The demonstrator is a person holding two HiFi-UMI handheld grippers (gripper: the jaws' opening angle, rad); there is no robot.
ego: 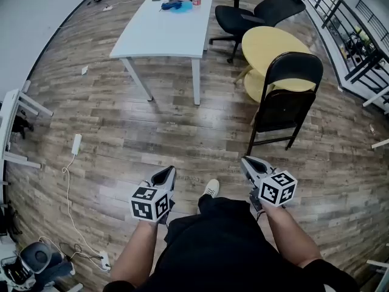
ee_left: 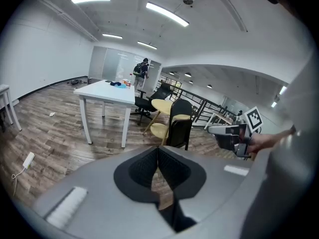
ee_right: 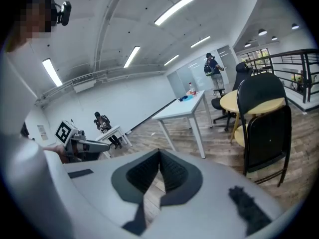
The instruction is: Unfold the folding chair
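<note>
The black folding chair [ego: 285, 102] stands folded on the wood floor, leaning by the yellow round table [ego: 273, 47]. It also shows in the left gripper view as the folded chair [ee_left: 180, 126] ahead, and in the right gripper view as the folded chair [ee_right: 266, 128] at the right. My left gripper [ego: 165, 176] is shut and empty, held low in front of me, well short of the chair. My right gripper [ego: 250, 166] is shut and empty too, a short way in front of the chair's legs. The left gripper's tips [ee_left: 158, 148] and the right gripper's tips [ee_right: 159, 151] hold nothing.
A white table [ego: 167, 26] with a bottle and small items stands at the back. A black office chair [ego: 255, 14] sits behind the yellow table. A railing [ego: 346, 23] runs at the right. A white cable and power brick [ego: 75, 145] lie on the floor at left.
</note>
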